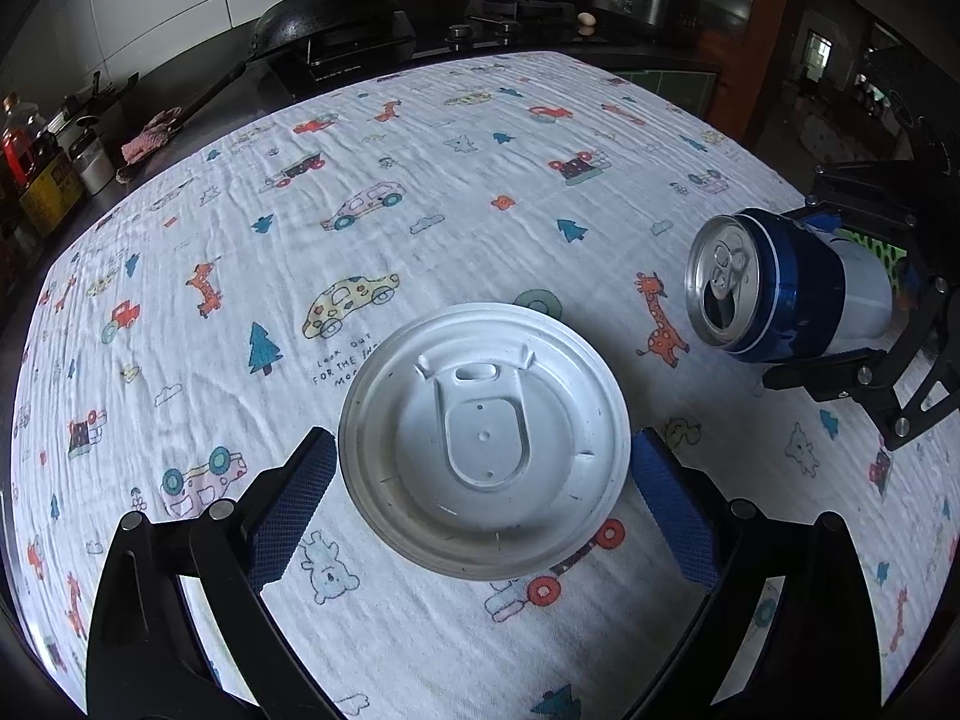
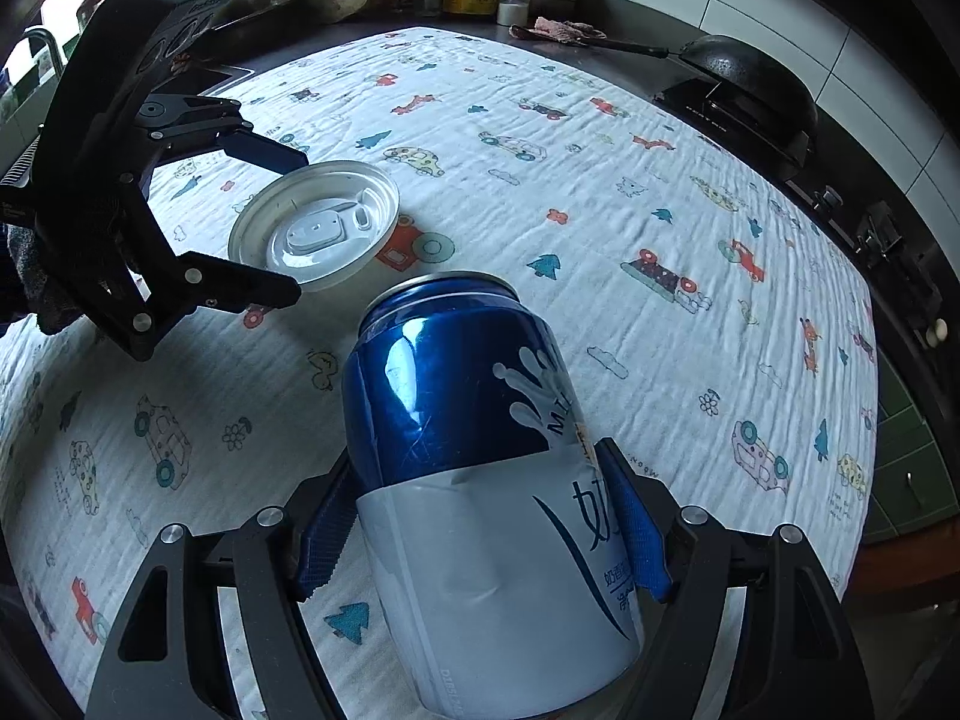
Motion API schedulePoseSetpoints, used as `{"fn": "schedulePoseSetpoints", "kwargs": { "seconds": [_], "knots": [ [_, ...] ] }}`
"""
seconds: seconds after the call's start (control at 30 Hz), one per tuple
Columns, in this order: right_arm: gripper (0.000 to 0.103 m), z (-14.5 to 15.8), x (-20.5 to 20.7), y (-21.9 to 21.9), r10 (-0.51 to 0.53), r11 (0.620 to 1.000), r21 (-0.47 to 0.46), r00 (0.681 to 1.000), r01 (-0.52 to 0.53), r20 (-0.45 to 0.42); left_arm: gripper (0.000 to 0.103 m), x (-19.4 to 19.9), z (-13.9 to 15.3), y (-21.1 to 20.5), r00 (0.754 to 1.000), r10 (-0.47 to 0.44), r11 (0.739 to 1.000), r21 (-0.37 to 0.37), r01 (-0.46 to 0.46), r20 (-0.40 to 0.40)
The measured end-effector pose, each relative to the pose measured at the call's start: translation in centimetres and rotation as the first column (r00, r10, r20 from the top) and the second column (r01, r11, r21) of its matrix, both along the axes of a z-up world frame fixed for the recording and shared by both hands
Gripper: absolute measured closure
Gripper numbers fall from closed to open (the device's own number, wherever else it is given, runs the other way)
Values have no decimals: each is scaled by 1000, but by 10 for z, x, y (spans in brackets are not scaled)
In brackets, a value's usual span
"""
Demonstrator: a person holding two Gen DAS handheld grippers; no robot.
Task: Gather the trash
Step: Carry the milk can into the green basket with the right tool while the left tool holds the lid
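A white plastic cup lid (image 1: pixel 486 441) lies between the blue-padded fingers of my left gripper (image 1: pixel 483 474); both pads sit at its rim, seemingly touching it. It also shows in the right wrist view (image 2: pixel 315 228), held just above the cloth. My right gripper (image 2: pixel 480 525) is shut on a dented blue and white drink can (image 2: pixel 480 480), held above the table. The can (image 1: pixel 786 288) shows on the right of the left wrist view, its opened top facing the camera, with the right gripper (image 1: pixel 834 294) behind it.
A white cloth with cartoon cars and animals (image 1: pixel 420 192) covers the table. Behind it a dark counter holds a black wok (image 1: pixel 324 18), a stove (image 1: pixel 498 24), an egg (image 1: pixel 587 18), a pink rag (image 1: pixel 150 138) and bottles (image 1: pixel 36 180).
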State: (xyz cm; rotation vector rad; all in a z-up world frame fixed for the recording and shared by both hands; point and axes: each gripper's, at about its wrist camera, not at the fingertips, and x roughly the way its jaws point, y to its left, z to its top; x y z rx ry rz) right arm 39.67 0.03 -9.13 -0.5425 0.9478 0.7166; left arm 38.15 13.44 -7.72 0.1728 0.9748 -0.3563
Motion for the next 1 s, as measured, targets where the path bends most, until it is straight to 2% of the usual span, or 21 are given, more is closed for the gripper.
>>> {"fn": "schedulePoseSetpoints", "kwargs": {
  "seconds": [0.23,0.4,0.63,0.8,1.0],
  "knots": [
    [30,5,-4,-9,-29,999,23,1000,29,0,9,0,-2,-3,1000,12,1000,-26,-11,11],
    [31,16,-14,-27,-72,996,55,997,71,11,11,-10,8,-10,999,27,999,-45,-25,40],
    [31,34,-38,-82,-196,979,69,980,192,46,11,-35,34,-35,997,32,996,-82,-26,68],
    [31,46,-51,-144,-340,938,91,937,333,79,11,-52,55,-63,996,6,993,-114,4,84],
    [32,48,-66,-226,-508,859,113,857,499,82,11,-66,74,-106,993,-44,990,-128,57,108]
  ]
}}
